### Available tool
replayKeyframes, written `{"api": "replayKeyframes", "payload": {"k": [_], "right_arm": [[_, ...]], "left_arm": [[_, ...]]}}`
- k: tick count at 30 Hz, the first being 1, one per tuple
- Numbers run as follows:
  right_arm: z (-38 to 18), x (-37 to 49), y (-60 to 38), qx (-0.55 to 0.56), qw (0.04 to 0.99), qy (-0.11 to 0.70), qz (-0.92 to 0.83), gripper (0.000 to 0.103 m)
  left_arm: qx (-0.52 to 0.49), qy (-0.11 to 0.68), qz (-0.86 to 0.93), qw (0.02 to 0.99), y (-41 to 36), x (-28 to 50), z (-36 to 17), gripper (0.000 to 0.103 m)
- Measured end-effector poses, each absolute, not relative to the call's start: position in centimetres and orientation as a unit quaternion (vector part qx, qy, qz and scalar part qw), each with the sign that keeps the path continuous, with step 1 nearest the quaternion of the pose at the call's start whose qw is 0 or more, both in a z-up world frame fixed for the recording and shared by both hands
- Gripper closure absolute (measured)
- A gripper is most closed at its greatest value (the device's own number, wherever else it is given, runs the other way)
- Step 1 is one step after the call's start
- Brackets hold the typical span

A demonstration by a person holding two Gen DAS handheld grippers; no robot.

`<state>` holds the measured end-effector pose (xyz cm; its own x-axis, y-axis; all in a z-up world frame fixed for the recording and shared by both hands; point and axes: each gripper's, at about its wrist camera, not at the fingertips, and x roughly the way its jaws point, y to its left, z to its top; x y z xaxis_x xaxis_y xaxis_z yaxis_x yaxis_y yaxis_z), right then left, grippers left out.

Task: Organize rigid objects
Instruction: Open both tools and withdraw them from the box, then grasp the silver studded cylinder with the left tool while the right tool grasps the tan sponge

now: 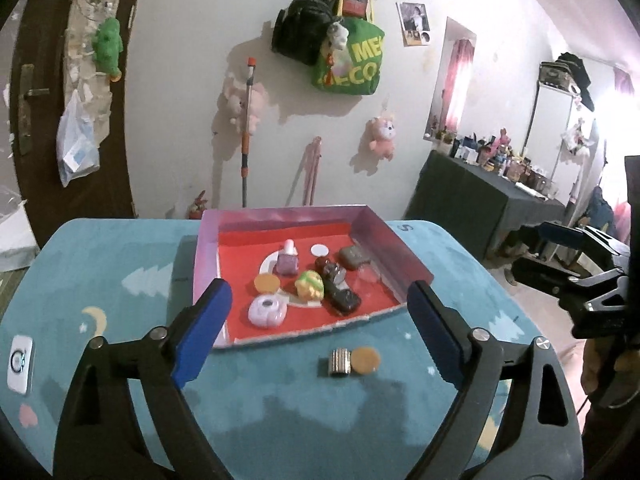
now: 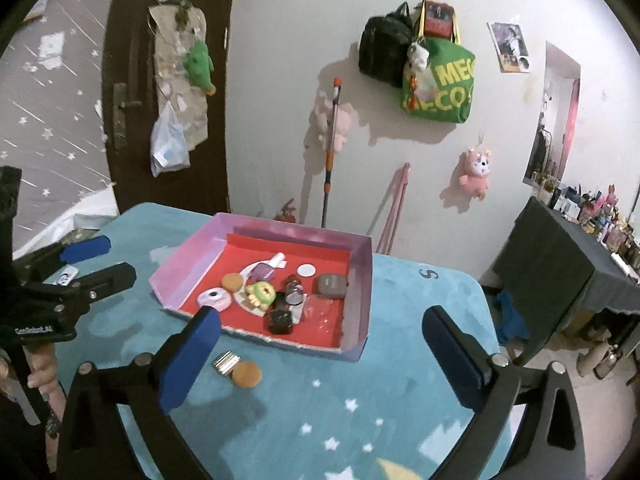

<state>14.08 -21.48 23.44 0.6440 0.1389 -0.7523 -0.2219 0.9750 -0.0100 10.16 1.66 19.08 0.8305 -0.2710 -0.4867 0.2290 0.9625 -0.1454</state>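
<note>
Box point(image 1: 372, 222) sits mid-table on the blue cloth point(image 1: 120, 264), already packed with small stuff. Two bits are left out front of it: a metal roll point(image 1: 339, 361) touching an orange disc point(image 1: 365, 360). Left gripper point(image 1: 320, 316) and right gripper point(image 2: 324, 356) both hang above the table, jaws spread wide, nothing in either. Risk as I see it: those two sit so tight together that going for one probably nudges the other, and the roll could run off the near edge. The disc is flat too, so pads may just skid over it.
</note>
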Motion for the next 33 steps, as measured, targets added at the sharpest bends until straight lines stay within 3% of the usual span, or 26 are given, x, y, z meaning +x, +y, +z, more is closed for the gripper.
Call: {"api": "replayKeyframes", "payload": {"k": [23,33], "right_arm": [[12.7,5.7,-22.3,0.020,0.904,0.423,0.060,0.000],[8.8,5.2,-22.4,0.025,0.887,0.458,0.050,0.000]], "left_arm": [[-0.003,0.264,-0.079,0.961,-0.3,5.2,9.3,0.011],[-0.018,0.320,-0.079,0.944,-0.5,6.4,5.5,0.011]]}}
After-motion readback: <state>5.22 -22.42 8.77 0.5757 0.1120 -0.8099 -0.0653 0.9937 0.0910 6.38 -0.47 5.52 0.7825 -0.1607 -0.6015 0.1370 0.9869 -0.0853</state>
